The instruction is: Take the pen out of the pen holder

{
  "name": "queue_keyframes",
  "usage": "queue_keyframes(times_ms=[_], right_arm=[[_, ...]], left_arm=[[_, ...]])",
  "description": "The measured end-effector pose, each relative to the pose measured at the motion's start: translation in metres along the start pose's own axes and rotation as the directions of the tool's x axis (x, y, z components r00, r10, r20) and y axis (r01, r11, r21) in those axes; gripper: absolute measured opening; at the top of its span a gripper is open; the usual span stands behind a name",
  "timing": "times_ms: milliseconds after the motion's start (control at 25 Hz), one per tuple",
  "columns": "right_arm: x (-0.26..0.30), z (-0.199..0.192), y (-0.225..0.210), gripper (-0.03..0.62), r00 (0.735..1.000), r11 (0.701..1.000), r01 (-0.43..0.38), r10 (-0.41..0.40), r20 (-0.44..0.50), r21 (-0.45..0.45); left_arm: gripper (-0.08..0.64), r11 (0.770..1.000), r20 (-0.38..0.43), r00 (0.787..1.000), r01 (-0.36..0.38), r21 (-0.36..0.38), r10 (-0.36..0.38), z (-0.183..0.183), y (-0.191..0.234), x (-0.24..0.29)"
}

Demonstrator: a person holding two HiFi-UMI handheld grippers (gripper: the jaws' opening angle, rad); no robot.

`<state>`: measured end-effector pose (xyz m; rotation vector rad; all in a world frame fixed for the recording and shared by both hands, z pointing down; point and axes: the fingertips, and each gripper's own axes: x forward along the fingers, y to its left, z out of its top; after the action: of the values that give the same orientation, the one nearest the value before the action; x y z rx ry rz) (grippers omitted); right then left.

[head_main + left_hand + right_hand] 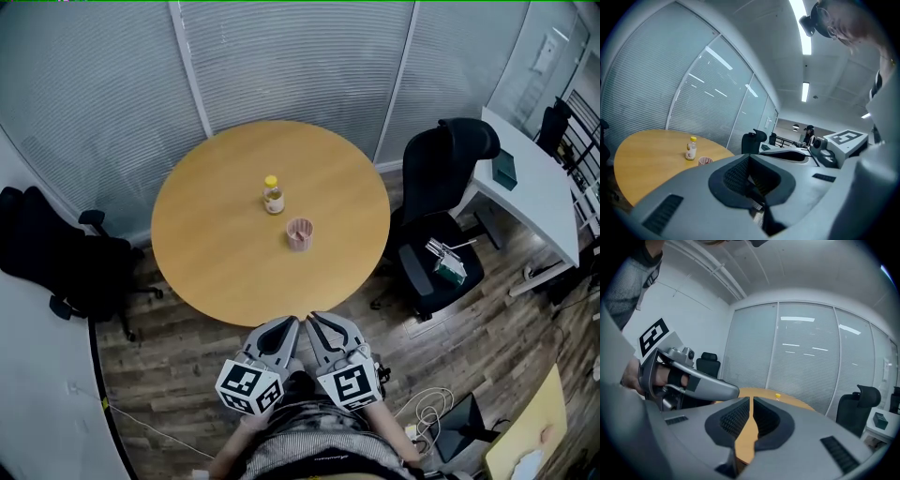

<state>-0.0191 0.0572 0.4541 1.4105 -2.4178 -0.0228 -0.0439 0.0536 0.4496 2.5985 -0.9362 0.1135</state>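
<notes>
- Head view puts the pen holder (pixel 299 233) mid-frame: a small pinkish cup, upright on the round table (pixel 216 253). I can't make out a pen in it, it's too small.
- A yellow-capped bottle (pixel 273 196) stands near it to the upper left, not touching.
- The left gripper (pixel 292 322) and right gripper (pixel 314 320) sit at bottom centre, off the table, jaws pressed together on nothing. Looks like a ready pose, reach not started.
</notes>
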Motion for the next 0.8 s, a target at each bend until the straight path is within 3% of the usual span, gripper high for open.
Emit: queue_keyframes(times_ms=[400,560,800], right_arm=[[0.040,-0.001,-0.003,0.037,0.999,0.999,0.039,-0.039,-0.019,0.028],[0.048,0.000,-0.006,0.037,0.999,0.999,0.033,-0.033,-0.032,-0.005],[0.060,0.009,-0.011,0.037,0.998,0.997,0.056,-0.056,0.003,0.045]], left_arm=[[0.005,0.998,-0.011,0.999,0.053,0.028,-0.053,0.011,0.035,0.010],[0.005,0.998,-0.002,0.999,0.054,0.023,-0.054,0.015,0.041,0.013],[0.005,0.999,0.019,0.999,0.035,0.019,-0.036,0.021,0.050,0.017]])
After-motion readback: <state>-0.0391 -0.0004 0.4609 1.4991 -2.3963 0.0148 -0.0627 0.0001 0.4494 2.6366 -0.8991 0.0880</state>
